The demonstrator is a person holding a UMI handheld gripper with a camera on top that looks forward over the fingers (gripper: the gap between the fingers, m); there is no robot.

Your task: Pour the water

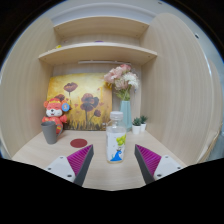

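The water bottle (117,138) is seen upright on the bench (40,152), just ahead of the tongs (114,160), centred between the pink pads (80,158). The tongs are spread wide, nothing held.

One clear bottle (117,137) at frame center. One vase (125,108) with pink flowers, just behind it. One stuffed toy (55,110), orange, left of center. One dark cup (49,132) beside the toy. One red coaster (78,143), lower left of center. Two small potted plants (140,123), right of center. One flower painting (85,100) at back. Two shelves (98,52) up top.
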